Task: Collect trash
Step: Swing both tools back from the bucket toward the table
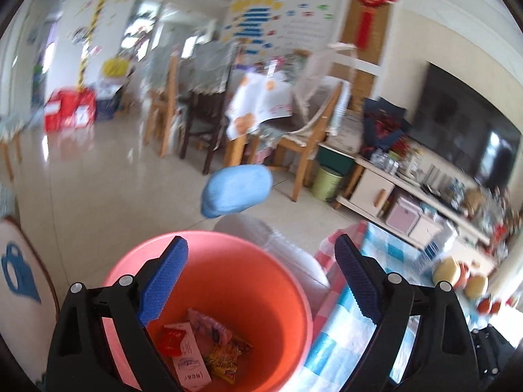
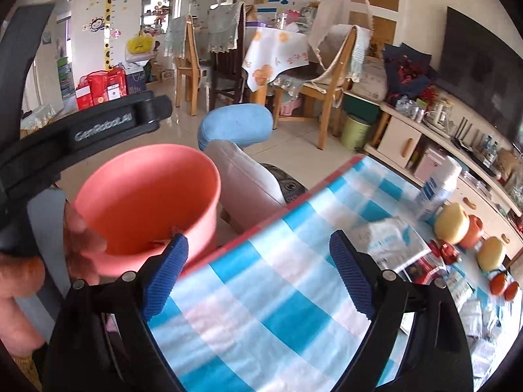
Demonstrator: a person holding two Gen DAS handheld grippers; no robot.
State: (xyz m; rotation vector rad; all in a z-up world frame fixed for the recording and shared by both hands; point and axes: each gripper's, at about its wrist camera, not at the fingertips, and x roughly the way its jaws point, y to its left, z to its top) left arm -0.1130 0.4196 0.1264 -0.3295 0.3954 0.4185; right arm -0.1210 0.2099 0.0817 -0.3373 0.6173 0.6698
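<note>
A salmon-pink bucket [image 1: 278, 294] stands right under my left gripper [image 1: 261, 245], whose blue pads are wide apart with nothing between them. In the bucket lie a white carton [image 1: 189, 356], a red wrapper [image 1: 171, 341], a pink wrapper [image 1: 209, 325] and a yellow snack packet [image 1: 225, 359]. My right gripper [image 2: 258, 238] is open and empty over the blue-and-white checked tablecloth [image 2: 278, 294]. To its right on the table lie a crumpled white wrapper [image 2: 389, 238] and a red packet [image 2: 421, 268]. The bucket [image 2: 147, 196] sits left of the table edge, beside a person's hand [image 2: 81, 228].
A white spray can [image 2: 438, 189] and yellow and orange toys [image 2: 452, 222] stand at the table's far right. A white seat [image 2: 248, 179] with a blue cushion [image 2: 235, 124] is behind the bucket. Wooden chairs, a green bin [image 2: 354, 130] and a TV cabinet lie beyond.
</note>
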